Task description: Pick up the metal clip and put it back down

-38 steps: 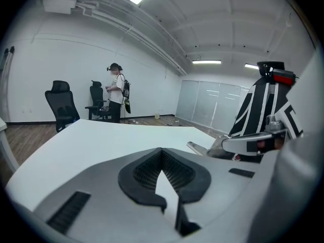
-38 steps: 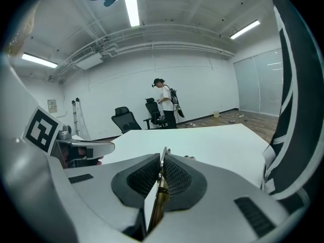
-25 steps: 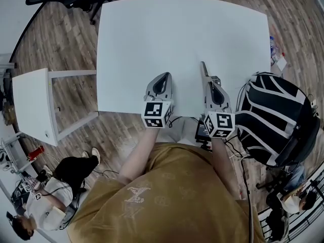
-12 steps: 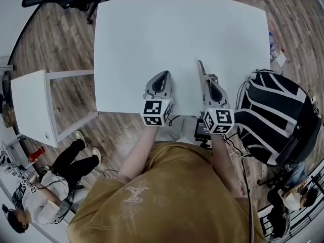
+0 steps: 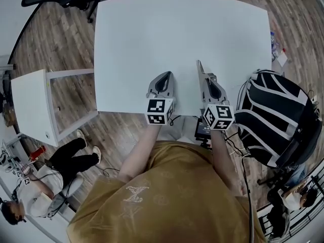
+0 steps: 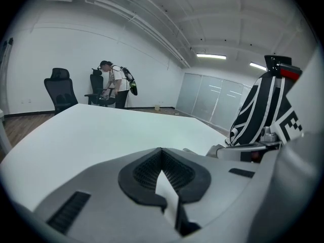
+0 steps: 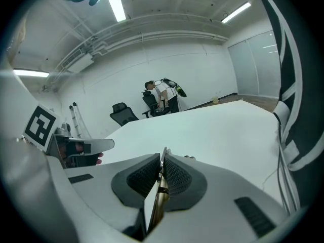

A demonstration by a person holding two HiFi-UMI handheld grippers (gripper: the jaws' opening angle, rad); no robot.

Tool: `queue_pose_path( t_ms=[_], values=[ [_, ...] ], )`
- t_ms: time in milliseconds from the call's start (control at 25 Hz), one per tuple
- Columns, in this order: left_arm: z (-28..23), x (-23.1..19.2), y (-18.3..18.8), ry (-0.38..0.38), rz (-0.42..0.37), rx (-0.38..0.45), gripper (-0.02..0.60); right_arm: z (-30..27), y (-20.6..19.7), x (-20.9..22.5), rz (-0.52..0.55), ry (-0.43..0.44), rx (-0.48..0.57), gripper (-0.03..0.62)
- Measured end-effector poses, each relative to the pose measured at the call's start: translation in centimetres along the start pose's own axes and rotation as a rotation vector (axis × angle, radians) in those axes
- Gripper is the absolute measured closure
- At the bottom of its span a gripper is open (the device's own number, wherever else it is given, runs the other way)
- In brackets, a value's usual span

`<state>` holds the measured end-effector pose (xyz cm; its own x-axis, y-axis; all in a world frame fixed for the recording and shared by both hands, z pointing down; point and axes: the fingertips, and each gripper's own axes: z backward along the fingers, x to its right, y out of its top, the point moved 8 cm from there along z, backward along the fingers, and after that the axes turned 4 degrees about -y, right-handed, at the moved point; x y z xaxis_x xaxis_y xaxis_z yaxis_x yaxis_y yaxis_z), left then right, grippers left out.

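Since the earlier frame the right claw (image 5: 203, 78) has shifted slightly up-frame, lowering toward the desk (image 5: 177, 29). Its jaws are clamped on the metal clip (image 5: 198, 66), which projects edge-on at frame centre, presumably for set-down. The left claw (image 5: 164, 76) is closed, empty and parked alongside. A striped bag (image 5: 276, 115) stands at right, clear of the path.

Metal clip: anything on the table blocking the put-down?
Nothing visible. The metal clip is pinched in the right gripper over bare white table. The left gripper sits shut off to its side, not under the clip.
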<state>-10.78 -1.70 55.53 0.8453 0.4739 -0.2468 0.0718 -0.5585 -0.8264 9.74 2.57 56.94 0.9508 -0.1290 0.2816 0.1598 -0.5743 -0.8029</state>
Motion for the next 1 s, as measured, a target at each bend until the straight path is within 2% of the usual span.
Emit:
queue_pose_path(
  t_ms=[480,680,880,1000],
  values=[
    [-1.7,0.4,-2.4,-0.019,0.012,-0.115,0.584,-0.6,-0.3,0.5,-0.030,-0.004,-0.019,0.567],
    [-1.9,0.5,-2.8,-0.017,0.020,-0.127,0.584,-0.6,-0.4,0.5,-0.007,-0.024,-0.018,0.568],
    [-1.5,0.3,-2.4,-0.016,0.041,-0.110,0.584,-0.7,-0.5,1.1,-0.040,-0.013,-0.037,0.566],
    [-1.4,0.2,-2.0,-0.018,0.043,-0.104,0.584,-0.8,-0.5,1.4,-0.009,-0.023,-0.053,0.556]
  ],
)
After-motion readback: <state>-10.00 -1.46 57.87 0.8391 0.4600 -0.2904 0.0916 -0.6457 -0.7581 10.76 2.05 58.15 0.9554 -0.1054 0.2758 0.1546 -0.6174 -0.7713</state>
